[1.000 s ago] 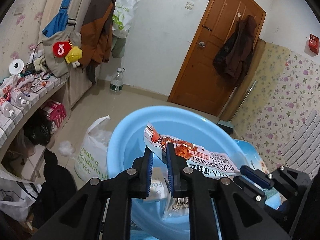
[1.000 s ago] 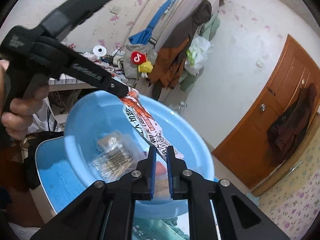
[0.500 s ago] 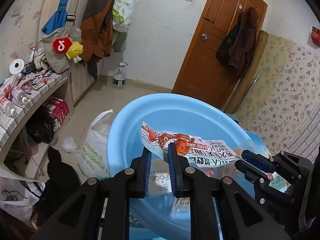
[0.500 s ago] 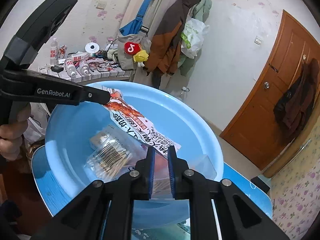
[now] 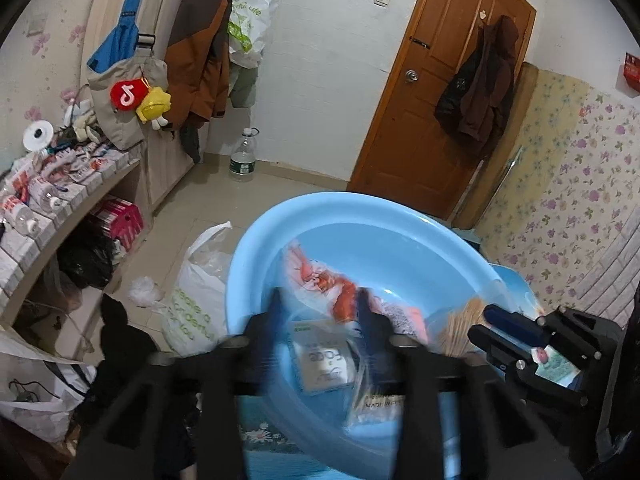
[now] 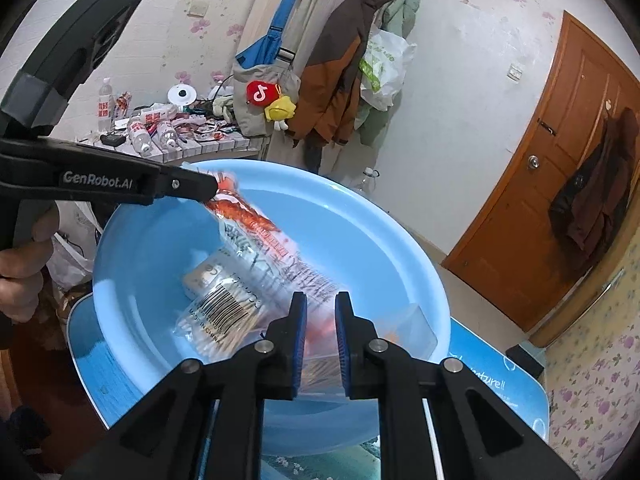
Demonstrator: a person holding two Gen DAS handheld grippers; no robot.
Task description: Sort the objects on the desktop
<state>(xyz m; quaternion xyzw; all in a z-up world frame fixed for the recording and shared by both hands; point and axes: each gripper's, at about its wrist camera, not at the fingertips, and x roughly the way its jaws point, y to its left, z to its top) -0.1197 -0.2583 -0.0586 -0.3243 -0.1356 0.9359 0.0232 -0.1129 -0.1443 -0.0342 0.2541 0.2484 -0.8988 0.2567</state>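
Plastic-wrapped snack packet hangs over the blue basin between the left gripper jaws, just spread and blurred; let it fall free before withdrawing. From the right wrist, the right gripper jaws have just parted slightly around the packet's lower end, so they should widen fully and lift straight away from the basin.

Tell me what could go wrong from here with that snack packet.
The left tongs and right tongs have just been opening around the snack packet. It may fall askew onto the cotton swab bag in the blue basin, burying it, or snag on a pad and get dragged out on withdrawal.
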